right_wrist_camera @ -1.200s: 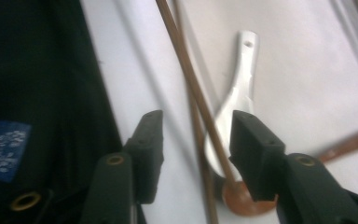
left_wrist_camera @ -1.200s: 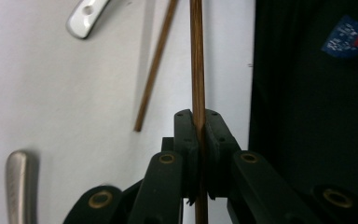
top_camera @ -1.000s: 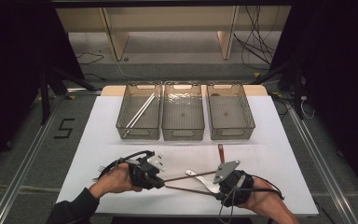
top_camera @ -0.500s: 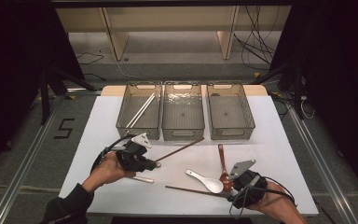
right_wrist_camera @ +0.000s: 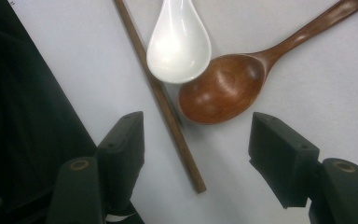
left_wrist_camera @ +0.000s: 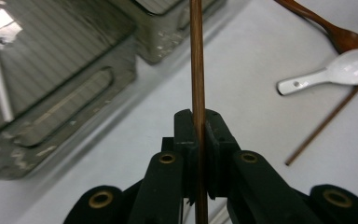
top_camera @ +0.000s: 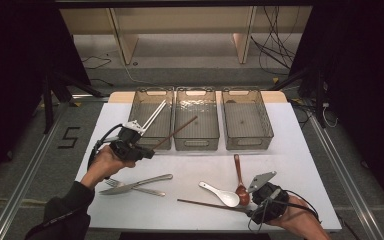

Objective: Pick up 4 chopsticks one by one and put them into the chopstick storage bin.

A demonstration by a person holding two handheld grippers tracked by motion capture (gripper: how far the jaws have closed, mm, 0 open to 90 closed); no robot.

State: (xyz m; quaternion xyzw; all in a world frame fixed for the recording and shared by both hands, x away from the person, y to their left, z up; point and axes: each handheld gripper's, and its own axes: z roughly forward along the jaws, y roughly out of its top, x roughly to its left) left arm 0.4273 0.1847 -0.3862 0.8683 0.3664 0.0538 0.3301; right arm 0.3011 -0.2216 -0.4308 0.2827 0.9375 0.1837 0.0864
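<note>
A: Left gripper (top_camera: 147, 150) jaws are clamped tight on a thin dark-brown wooden chopstick (top_camera: 177, 132), gripping it near its lower end. The stick is lifted off the desk and angles up across the front wall of the left clear plastic bin (top_camera: 150, 119), with its tip over the middle clear plastic bin (top_camera: 196, 120).

B: Which bin, do you think?

A: Left, I'd judge. Two pale silvery chopsticks (top_camera: 156, 113) already lie in it. Swing the tip back left, line the stick up with the bin's long axis, drop it low and only then release, so it doesn't bridge the rim.

B: Right side?

A: Right gripper (top_camera: 260, 207) sits near the front right edge of the desk, jaws wide open and holding nothing. In the right gripper view they straddle the near end of a second dark-brown wooden chopstick (right_wrist_camera: 161, 100). The brown wooden spoon (right_wrist_camera: 242, 77) bowl touches that stick, and the white ceramic soup spoon (right_wrist_camera: 179, 42) bowl rests against both.

B: Risk?

A: Closing there could catch the wooden spoon bowl. Shift the jaws toward the free end of the stick first.

B: Anything else left?

A: A steel knife (top_camera: 136, 184) and steel fork (top_camera: 132, 187) lie crossed near the front left of the desk. The right clear plastic bin (top_camera: 246, 120) looks nearly empty.
</note>
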